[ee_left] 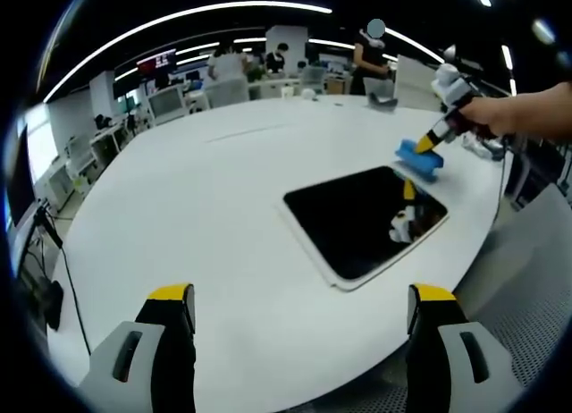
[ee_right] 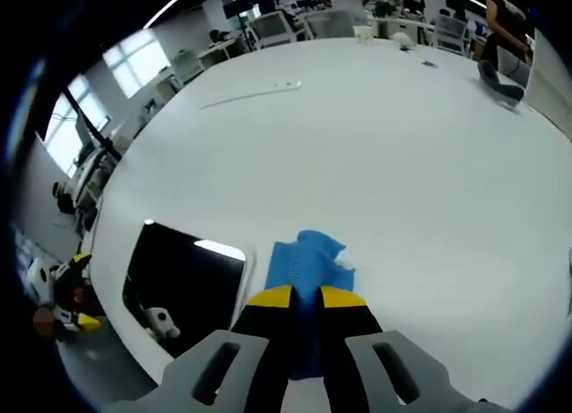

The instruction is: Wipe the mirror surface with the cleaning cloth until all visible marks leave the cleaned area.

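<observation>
The mirror (ee_left: 365, 220) lies flat on the white bench (ee_left: 206, 207), its dark glass reflecting ceiling light. Just beside the mirror's far edge, the blue cleaning cloth (ee_right: 308, 265) rests on the bench, seemingly off the glass. The right claw (ee_right: 306, 299) is clamped on the cloth. The left claw (ee_left: 299, 301) hangs near the mirror, jaws wide apart, holding nothing.
</observation>
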### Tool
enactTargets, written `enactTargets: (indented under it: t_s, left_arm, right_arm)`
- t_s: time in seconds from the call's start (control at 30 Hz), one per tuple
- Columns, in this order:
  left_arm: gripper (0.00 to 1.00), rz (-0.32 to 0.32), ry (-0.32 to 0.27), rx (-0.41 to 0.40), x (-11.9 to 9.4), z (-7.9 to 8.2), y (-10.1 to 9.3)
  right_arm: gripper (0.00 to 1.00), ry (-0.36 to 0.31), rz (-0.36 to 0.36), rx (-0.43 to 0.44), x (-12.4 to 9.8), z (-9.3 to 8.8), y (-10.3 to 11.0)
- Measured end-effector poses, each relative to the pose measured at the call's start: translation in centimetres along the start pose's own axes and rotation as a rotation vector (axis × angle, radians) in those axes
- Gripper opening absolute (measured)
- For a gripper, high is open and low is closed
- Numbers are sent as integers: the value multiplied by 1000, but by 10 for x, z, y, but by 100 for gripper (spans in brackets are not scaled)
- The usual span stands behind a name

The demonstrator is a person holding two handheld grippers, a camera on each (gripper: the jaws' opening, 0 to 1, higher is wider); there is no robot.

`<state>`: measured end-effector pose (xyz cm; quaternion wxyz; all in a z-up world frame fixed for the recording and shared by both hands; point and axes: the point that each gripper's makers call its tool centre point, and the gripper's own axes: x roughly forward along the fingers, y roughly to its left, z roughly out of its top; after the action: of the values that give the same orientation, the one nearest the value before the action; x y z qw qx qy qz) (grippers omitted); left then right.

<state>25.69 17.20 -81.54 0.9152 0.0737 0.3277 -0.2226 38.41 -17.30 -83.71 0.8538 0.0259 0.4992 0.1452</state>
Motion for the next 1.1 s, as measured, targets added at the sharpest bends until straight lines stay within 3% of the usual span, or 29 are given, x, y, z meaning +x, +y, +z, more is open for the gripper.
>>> enactTargets:
  t_s: [0.57, 0.67, 0.8, 1.1]
  left_arm:
    - [99, -23, 3, 6, 1, 0, -4]
    - [99, 9, -62, 16, -3, 12, 1]
    - [99, -30, -48, 35, -1, 10, -7]
    - [99, -20, -45, 22, -2, 8, -3]
  right_arm:
    - [5, 27, 24, 10, 17, 2, 34]
    - [5, 33, 24, 21, 20, -1, 40]
    - [5, 36, 25, 27, 21, 0, 50]
    - [5, 75, 14, 9, 28, -6, 70]
